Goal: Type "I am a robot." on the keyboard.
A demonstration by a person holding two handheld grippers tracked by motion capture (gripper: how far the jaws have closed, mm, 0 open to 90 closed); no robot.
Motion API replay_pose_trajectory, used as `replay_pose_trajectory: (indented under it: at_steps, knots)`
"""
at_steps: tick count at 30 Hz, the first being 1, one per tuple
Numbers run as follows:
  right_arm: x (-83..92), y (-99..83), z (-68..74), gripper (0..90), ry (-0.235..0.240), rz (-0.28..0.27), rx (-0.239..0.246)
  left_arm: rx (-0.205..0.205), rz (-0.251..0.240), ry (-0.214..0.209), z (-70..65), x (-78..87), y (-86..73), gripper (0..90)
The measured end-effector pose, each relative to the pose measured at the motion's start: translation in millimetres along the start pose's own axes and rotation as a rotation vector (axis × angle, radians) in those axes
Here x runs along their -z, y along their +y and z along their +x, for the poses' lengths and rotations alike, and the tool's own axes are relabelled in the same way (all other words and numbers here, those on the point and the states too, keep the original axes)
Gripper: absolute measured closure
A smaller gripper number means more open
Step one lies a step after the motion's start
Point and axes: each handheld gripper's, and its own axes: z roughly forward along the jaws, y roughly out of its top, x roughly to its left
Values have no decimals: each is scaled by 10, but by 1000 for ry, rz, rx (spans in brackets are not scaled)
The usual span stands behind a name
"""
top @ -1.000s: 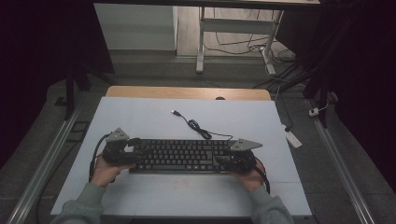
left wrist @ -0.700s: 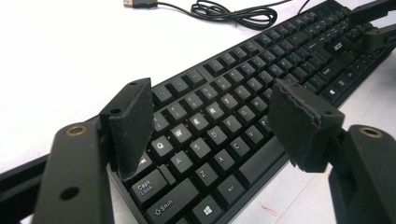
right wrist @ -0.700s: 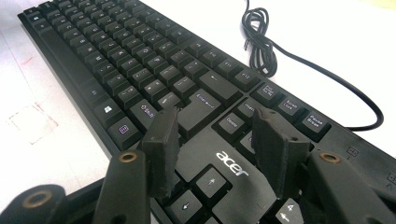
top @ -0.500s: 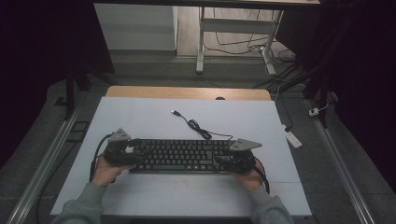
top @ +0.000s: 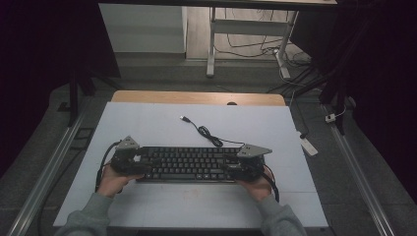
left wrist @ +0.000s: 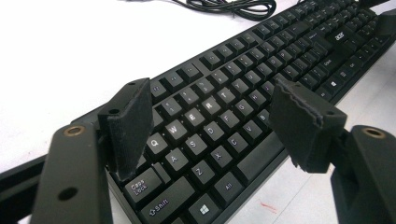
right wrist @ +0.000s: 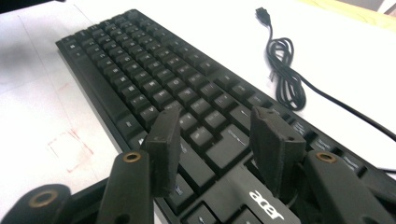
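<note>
A black keyboard [top: 189, 164] lies across the near half of the white table, and each hand holds a gripper at one end of it. My left gripper [top: 141, 165] sits at the left end, its open pads spread wide above the letter keys [left wrist: 205, 116]. My right gripper [top: 230, 166] is at the right end near the logo [right wrist: 264, 205]. Its jaws have just been closing a little; they stand apart over the keys [right wrist: 219, 140] and pinch nothing. The keyboard's cable [top: 209, 133] coils behind it and ends in a plug [top: 184, 118].
The white mat [top: 147, 123] covers a wooden table [top: 196, 97] with room in front of and behind the keyboard. Faint red marks [right wrist: 70, 144] show on the mat near the right end. A small white item [top: 309, 146] lies on the floor to the right.
</note>
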Motion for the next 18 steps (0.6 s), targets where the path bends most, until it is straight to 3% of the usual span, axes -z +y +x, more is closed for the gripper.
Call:
replay_pose_trajectory:
  at_steps: [8, 18]
  knots:
    - [-80, 75, 81, 656, 45, 14, 26, -5, 8, 1, -6, -21, -2, 303]
    - [-170, 150, 179, 893, 104, 33, 68, -12, 15, 1, -14, -40, -7, 302]
